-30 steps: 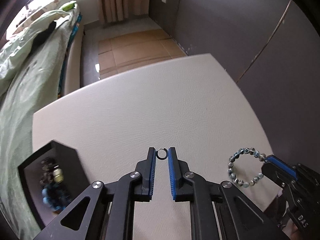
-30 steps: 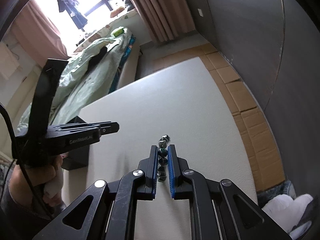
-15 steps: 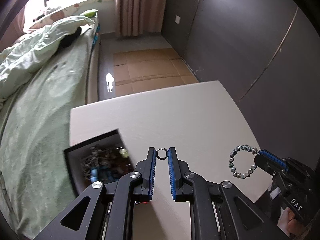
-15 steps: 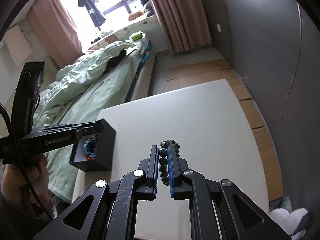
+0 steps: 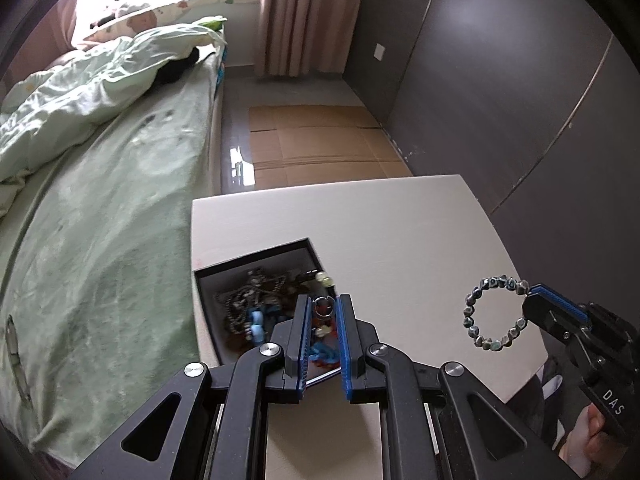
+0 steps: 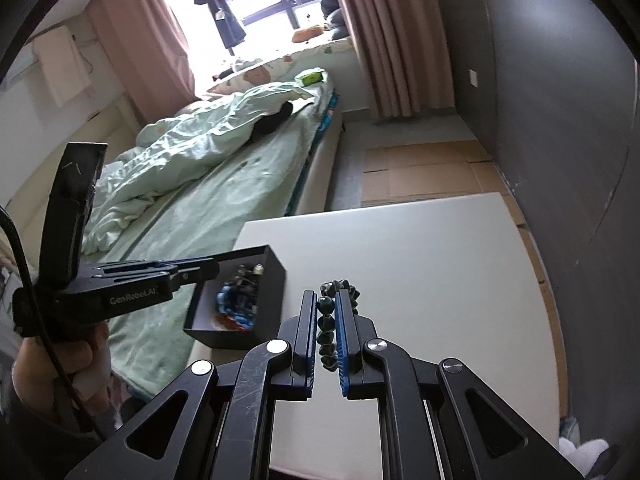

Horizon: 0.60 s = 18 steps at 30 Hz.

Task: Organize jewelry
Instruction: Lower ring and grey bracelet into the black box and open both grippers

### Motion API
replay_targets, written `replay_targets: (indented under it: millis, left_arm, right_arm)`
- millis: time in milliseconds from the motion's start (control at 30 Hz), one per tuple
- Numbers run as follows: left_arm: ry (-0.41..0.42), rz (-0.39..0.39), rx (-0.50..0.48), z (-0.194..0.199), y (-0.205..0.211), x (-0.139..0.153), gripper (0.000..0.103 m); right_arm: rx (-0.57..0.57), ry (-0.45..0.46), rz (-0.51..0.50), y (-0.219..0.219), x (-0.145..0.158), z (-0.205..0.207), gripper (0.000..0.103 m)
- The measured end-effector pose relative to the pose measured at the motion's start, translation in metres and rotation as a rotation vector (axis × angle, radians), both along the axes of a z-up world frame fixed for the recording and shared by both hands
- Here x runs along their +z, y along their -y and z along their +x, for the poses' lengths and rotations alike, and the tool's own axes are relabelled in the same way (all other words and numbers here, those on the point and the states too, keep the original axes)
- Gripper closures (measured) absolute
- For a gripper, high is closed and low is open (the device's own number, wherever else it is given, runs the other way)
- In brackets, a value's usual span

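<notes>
My left gripper (image 5: 323, 300) is shut on a small dark metal ring (image 5: 322, 309), held at its fingertips above the near right corner of an open black box (image 5: 256, 258). The box holds a tangle of necklaces and blue and red beads. My right gripper (image 6: 326, 300) is shut on a bracelet (image 6: 340, 286) of dark green-grey beads, which hangs as a loop (image 5: 470, 312) in the air over the white table (image 5: 400, 232). In the right wrist view the left gripper (image 6: 212, 268) reaches over the box (image 6: 272, 304) from the left.
The box stands at the table's left edge, next to a bed (image 5: 100, 240) with a green cover. A dark grey wall (image 5: 520, 100) runs along the right. Flattened cardboard (image 5: 320, 140) lies on the floor beyond the table.
Both grippers have risen and swung left with their loads. The box, earlier at the left edge of the left wrist view, now lies right under the ring. The bracelet has come nearer the box.
</notes>
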<state>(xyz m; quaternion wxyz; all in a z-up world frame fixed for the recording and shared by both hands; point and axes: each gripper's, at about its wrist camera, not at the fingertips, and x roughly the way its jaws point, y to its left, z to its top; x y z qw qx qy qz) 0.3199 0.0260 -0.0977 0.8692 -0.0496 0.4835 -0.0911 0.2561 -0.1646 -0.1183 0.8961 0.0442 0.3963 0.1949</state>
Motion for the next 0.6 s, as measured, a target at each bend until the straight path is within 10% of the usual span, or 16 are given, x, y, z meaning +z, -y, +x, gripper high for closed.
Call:
replay_targets:
  millis: [200,400,600]
  left_arm:
    - [-0.056,-0.069,0.01,0.005,-0.019,-0.013,0.087]
    - [-0.041,-0.112,0.031,-0.002,-0.04,-0.014,0.049]
    - [-0.021,-0.121,0.059,-0.014,-0.062,-0.008,0.049]
  right_arm:
    - [0.037,0.006,-0.013,-0.025,0.005,0.002,0.093]
    - [0.071,0.002,-0.027,-0.049,0.006,0.006,0.093]
    - [0.108,0.005,-0.035,-0.073,0.009,0.01,0.093]
